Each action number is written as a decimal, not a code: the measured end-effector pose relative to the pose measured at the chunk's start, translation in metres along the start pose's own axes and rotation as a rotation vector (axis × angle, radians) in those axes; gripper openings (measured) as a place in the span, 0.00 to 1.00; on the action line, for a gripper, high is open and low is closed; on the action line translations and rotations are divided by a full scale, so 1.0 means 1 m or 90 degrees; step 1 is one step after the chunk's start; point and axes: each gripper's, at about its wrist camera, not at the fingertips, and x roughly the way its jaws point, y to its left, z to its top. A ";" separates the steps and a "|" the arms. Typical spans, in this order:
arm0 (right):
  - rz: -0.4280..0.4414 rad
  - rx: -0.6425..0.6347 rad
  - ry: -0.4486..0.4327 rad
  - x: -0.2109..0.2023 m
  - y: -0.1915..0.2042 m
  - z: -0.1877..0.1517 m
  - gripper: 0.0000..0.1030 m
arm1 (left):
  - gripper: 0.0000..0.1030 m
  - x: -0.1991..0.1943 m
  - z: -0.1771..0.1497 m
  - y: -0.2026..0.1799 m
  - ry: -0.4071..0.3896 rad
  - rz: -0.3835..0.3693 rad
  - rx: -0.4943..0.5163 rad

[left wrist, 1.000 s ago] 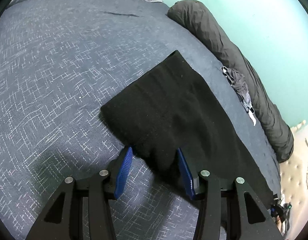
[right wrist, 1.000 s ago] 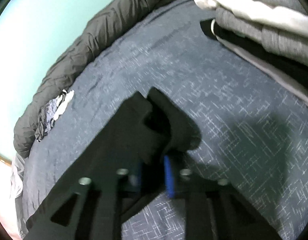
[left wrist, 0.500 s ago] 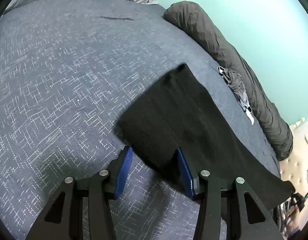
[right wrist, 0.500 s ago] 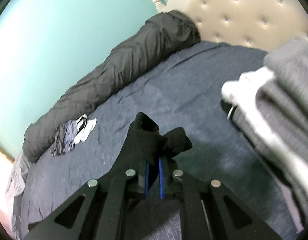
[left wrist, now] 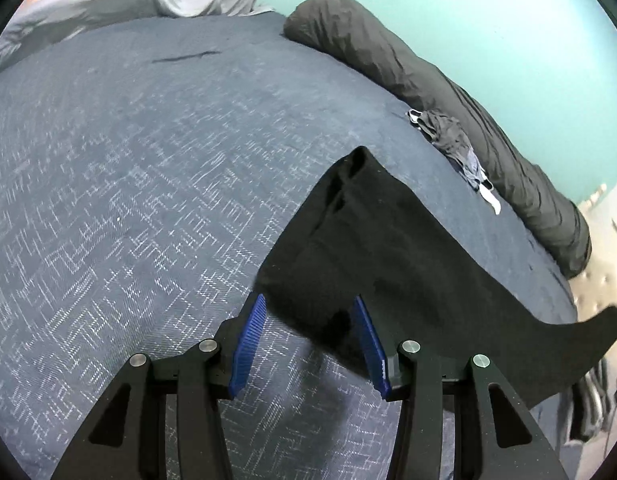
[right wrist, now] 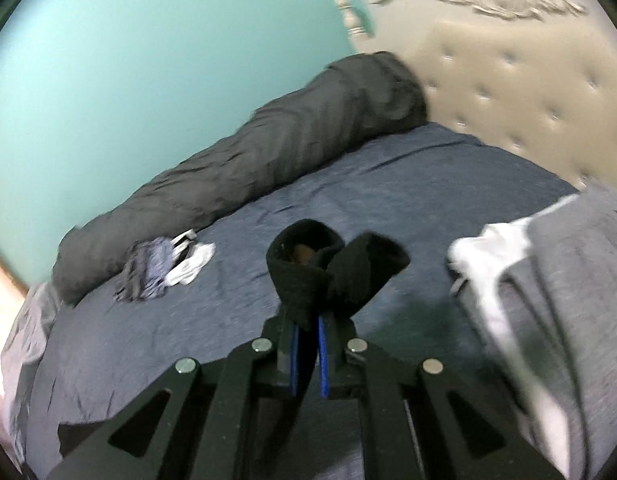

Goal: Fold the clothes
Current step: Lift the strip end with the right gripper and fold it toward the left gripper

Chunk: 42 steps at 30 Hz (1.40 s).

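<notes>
Above the blue bedspread [left wrist: 128, 200], your right gripper [right wrist: 307, 354] is clamped on a bunched corner of the black garment [left wrist: 388, 248]; your left gripper [left wrist: 310, 340] stands spread wide, the cloth between its pads, ungripped. Only the right view shows the grey clothes pile [right wrist: 556, 280]

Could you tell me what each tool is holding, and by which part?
The right tool is shut on a bunched edge of the black cloth. The left tool is open and holds nothing; the cloth only lies between its fingers.
</notes>
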 end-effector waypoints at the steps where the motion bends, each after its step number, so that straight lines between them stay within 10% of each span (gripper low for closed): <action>1: 0.011 -0.013 0.005 -0.001 0.014 -0.002 0.07 | 0.48 -0.001 0.000 -0.001 0.001 0.000 0.004; 11: 0.138 -0.153 0.071 -0.003 0.193 -0.044 0.07 | 0.49 -0.010 -0.002 -0.004 -0.005 -0.006 0.032; 26: 0.333 -0.258 0.216 0.046 0.443 -0.212 0.07 | 0.49 -0.020 0.002 0.019 -0.014 -0.021 0.010; 42: 0.371 -0.351 0.377 0.074 0.514 -0.360 0.11 | 0.49 -0.019 0.004 0.024 -0.014 -0.030 -0.010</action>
